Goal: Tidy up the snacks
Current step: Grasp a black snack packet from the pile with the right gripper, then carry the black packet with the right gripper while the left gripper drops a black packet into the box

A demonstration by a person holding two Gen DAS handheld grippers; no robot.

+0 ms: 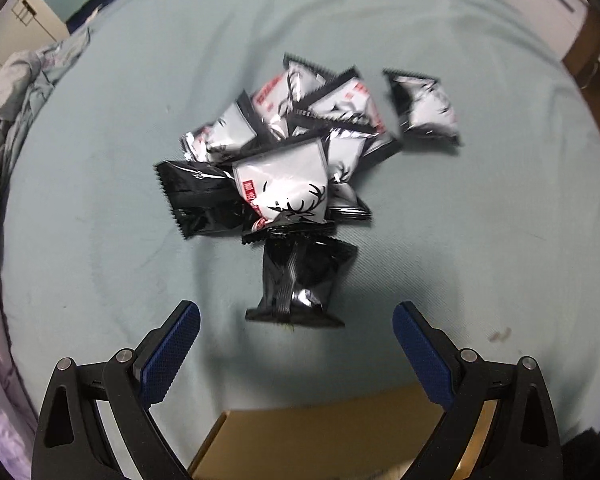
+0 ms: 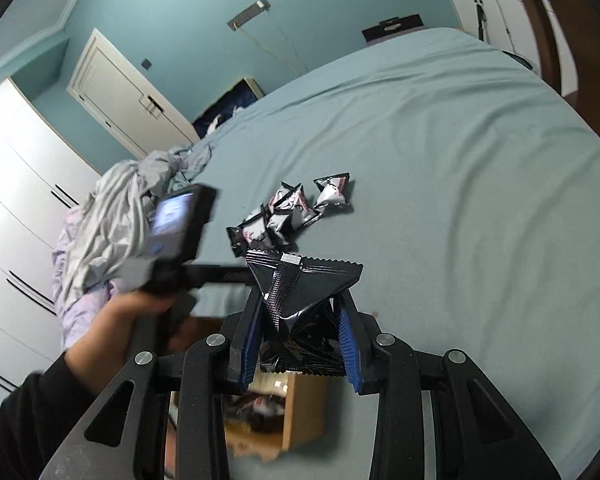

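Note:
A heap of black-and-white snack packets lies on the pale blue bed sheet. One black packet lies nearest, just ahead of my open, empty left gripper. A brown cardboard box sits below that gripper. My right gripper is shut on a black snack packet and holds it above the open cardboard box, which holds some packets. The heap shows farther off in the right wrist view. The left gripper unit and the hand holding it appear at the left there.
Crumpled grey and lilac bedding is bunched at the bed's left side, also in the left wrist view. White wardrobes and a white door stand beyond. Wooden furniture is at the far right.

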